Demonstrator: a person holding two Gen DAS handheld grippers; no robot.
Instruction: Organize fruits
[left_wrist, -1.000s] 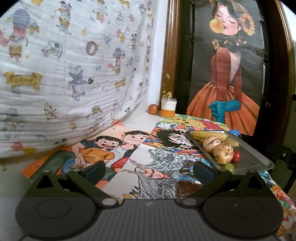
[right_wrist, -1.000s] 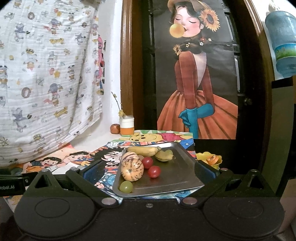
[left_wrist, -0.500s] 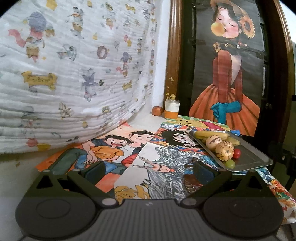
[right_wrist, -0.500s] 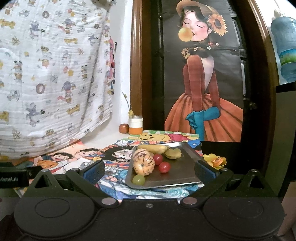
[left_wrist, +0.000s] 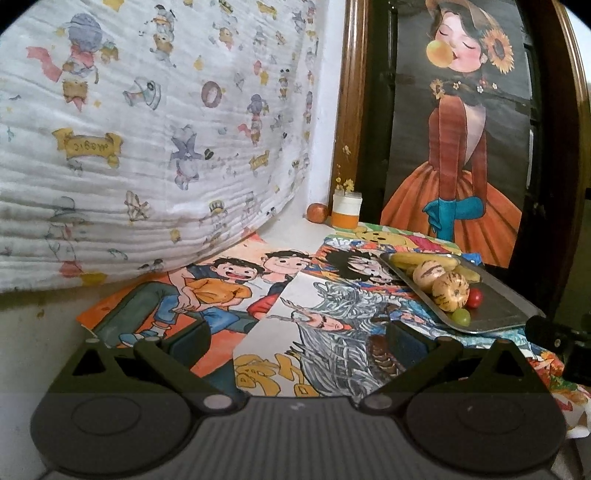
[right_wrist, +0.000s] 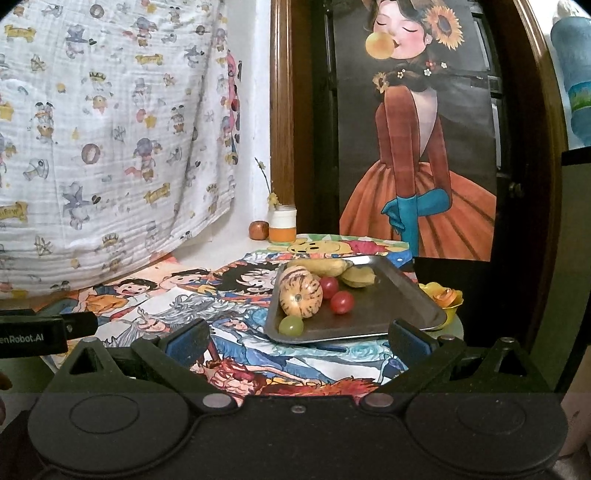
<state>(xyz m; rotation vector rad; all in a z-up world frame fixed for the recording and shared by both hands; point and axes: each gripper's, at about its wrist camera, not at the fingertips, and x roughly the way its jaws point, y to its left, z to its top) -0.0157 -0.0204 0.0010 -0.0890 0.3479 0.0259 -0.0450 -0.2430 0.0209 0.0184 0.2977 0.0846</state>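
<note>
Presently, fruits are being kept together on the metal tray (right_wrist: 413, 291), apparently for sorting. Both grippers, left gripper (left_wrist: 295, 334) and right gripper (right_wrist: 299, 338), are being held back with jaws spread, gripping nothing.

Left wrist: low over the posters (left_wrist: 207, 295), facing the back corner, tray (left_wrist: 495, 295) off right.
Right wrist: low, near, squarely facing the tray (right_wrist: 399, 295).
Shared: tray, jar (left_wrist: 345, 214), painted figure (right_wrist: 417, 147).
</note>
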